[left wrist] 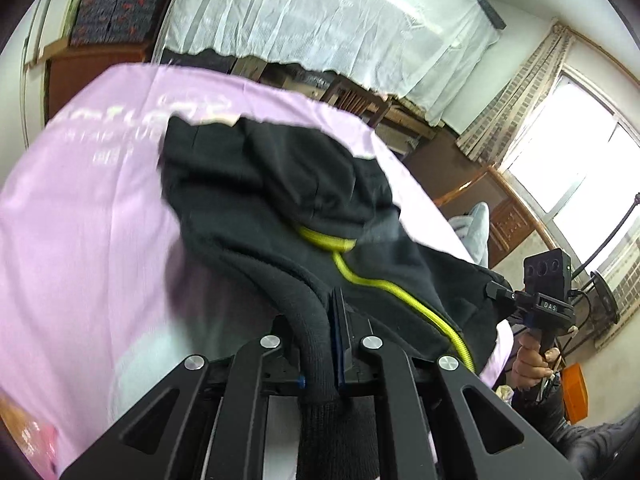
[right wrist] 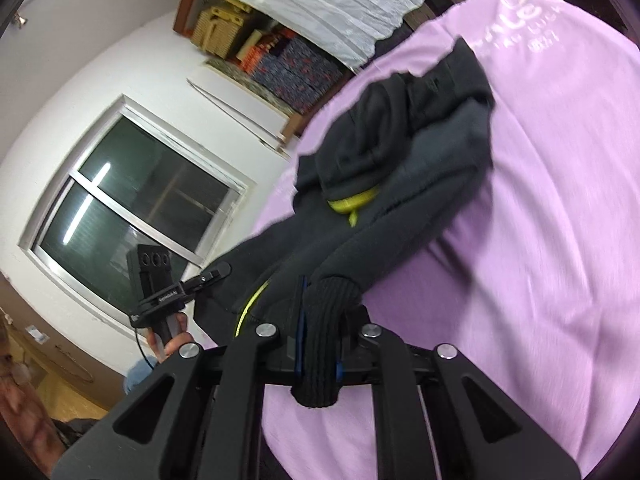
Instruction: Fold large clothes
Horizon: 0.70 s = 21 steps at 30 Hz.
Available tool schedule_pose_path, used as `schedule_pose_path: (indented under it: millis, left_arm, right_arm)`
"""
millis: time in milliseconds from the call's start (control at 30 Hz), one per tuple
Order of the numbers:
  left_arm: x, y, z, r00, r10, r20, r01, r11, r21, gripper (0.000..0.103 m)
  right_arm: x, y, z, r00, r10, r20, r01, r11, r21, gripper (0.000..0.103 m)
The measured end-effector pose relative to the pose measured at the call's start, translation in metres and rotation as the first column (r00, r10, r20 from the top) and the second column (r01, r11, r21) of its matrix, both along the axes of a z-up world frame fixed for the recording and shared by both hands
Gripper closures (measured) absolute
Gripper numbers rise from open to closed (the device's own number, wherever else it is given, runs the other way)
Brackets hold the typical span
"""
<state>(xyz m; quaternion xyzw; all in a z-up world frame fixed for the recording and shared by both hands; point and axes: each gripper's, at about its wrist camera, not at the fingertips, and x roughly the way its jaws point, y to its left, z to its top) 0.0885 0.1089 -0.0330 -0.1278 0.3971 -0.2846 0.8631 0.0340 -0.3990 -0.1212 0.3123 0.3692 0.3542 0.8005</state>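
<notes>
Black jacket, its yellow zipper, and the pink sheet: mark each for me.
black jacket (left wrist: pixel 256 184): left wrist view, upper body fabric.
yellow zipper (left wrist: pixel 400 292): left wrist view, mid-length of the strip.
pink sheet (right wrist: pixel 560 200): right wrist view, bare stretch.

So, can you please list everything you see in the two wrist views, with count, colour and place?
dark jacket: one, black with a yellow-green zip, on the sheet, ribbed edges lifted
sheet: one, lilac with white lettering, under the jacket
lace cloth: one, white, hanging behind
patterned boxes: several, dark blue-red, stacked by the wall
windows: two, one in each view
left gripper: black, jaws shut on the jacket
right gripper: black, jaws shut on the jacket
hands: two, holding the handles
</notes>
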Motion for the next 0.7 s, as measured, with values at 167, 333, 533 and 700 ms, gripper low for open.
schedule_pose_path:
  millis: [167,333,533,700]
  left_arm:
    - [0.035,-0.007,0.031,0.999,0.024,0.041,-0.025,1.0,0.005,0.093]
    - [0.086,-0.004,0.05,0.998,0.061,0.019,-0.06,0.998,-0.029,0.093]
    - [0.159,0.0,0.043,0.992,0.112,-0.059,-0.114,0.993,-0.04,0.093]
    - [0.226,0.005,-0.003,0.968,0.171,-0.185,-0.181,0.983,-0.038,0.093]
  right_arm:
    - [0.044,-0.001,0.038,0.998,-0.025,0.057,0.025,1.0,0.008,0.094]
    - [0.105,-0.001,0.058,0.997,-0.059,0.043,0.057,0.997,0.045,0.094]
    - [0.194,0.003,0.056,0.993,-0.113,-0.025,0.114,0.992,0.053,0.093]
    - [0.265,0.005,0.017,0.976,-0.178,-0.128,0.184,0.982,0.034,0.093]
